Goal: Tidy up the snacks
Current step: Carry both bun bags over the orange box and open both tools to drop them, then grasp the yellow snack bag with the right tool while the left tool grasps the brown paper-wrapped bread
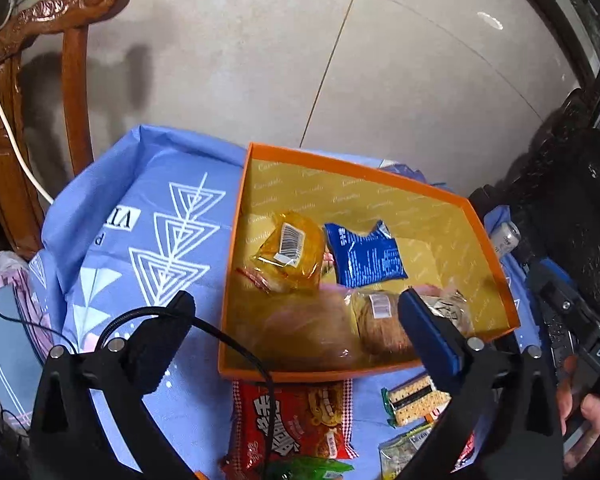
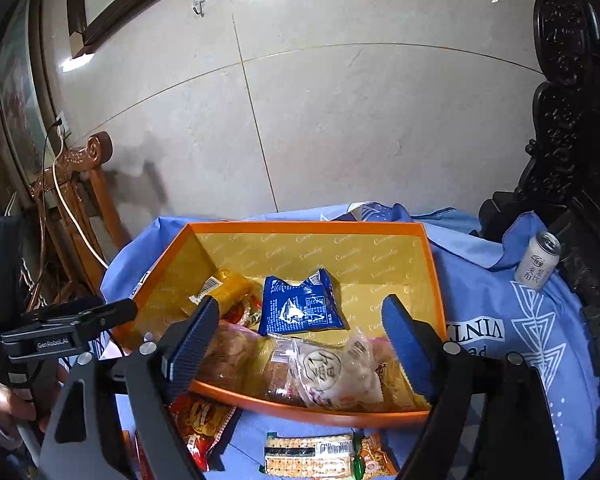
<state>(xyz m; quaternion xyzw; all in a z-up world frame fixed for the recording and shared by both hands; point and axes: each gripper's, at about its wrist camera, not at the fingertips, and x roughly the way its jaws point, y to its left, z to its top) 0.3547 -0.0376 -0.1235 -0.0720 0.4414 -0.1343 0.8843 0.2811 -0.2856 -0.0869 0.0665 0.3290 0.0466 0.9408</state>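
**Risk: loose packets missed or snagged at the box wall**

We find both the left gripper and right gripper spread, holding nothing. Several snacks lie inside the orange box; the cracker pack and red packet remain outside on the blue cloth. We judge a low approach could catch the near wall and shift the box.
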